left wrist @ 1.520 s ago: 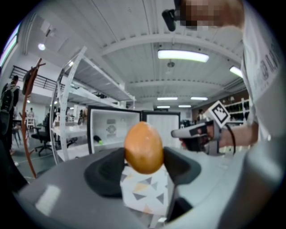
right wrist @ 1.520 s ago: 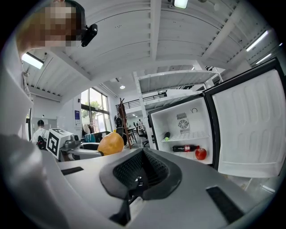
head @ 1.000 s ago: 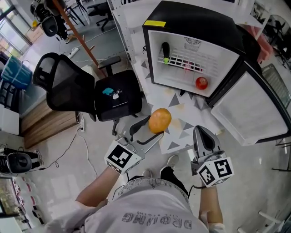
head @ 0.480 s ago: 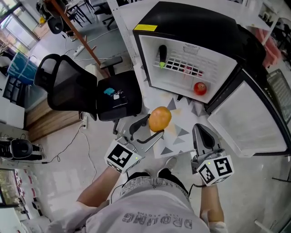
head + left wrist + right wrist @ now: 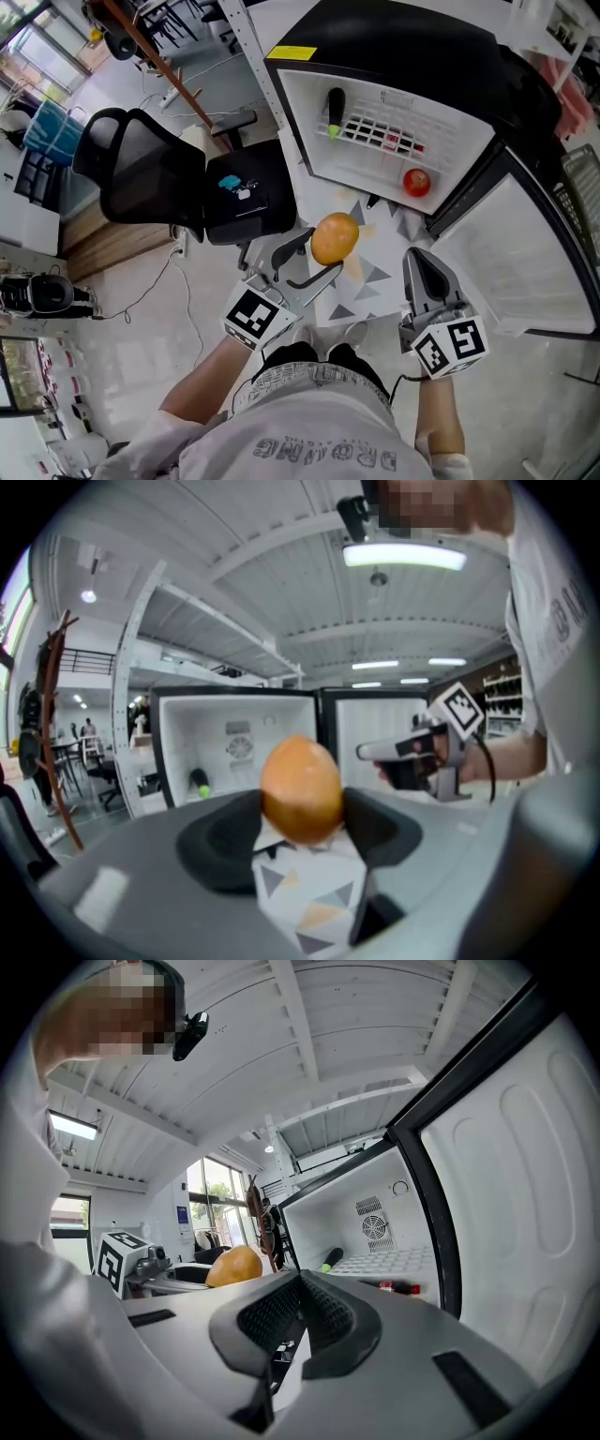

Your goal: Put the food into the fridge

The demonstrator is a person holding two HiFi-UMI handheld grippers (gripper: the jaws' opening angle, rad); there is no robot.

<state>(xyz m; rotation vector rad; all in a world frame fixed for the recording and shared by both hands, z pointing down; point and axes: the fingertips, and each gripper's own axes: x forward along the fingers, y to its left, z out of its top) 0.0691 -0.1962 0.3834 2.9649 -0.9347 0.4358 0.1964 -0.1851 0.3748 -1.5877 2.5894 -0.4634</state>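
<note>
An orange [image 5: 335, 238] is gripped between the black jaws of my left gripper [image 5: 323, 255], which holds it above the patterned mat in front of the open fridge [image 5: 466, 129]. In the left gripper view the orange [image 5: 302, 787] sits between the pads, with the white fridge interior [image 5: 217, 761] behind it. To its right my right gripper [image 5: 419, 260] points at the fridge, pads pressed together and holding nothing. In its own view the right gripper [image 5: 300, 1281] is shut. A dark bottle [image 5: 335, 110] and a red fruit [image 5: 416, 182] are inside.
The fridge door [image 5: 525, 262] swings open to the right, close beside my right gripper. A black office chair [image 5: 155, 178] stands to the left, small items on its seat. A patterned mat [image 5: 370, 277] lies before the fridge. Cables trail on the floor at left.
Both grippers have moved forward toward the fridge. The orange stays in the left one, and the right one stays shut.
</note>
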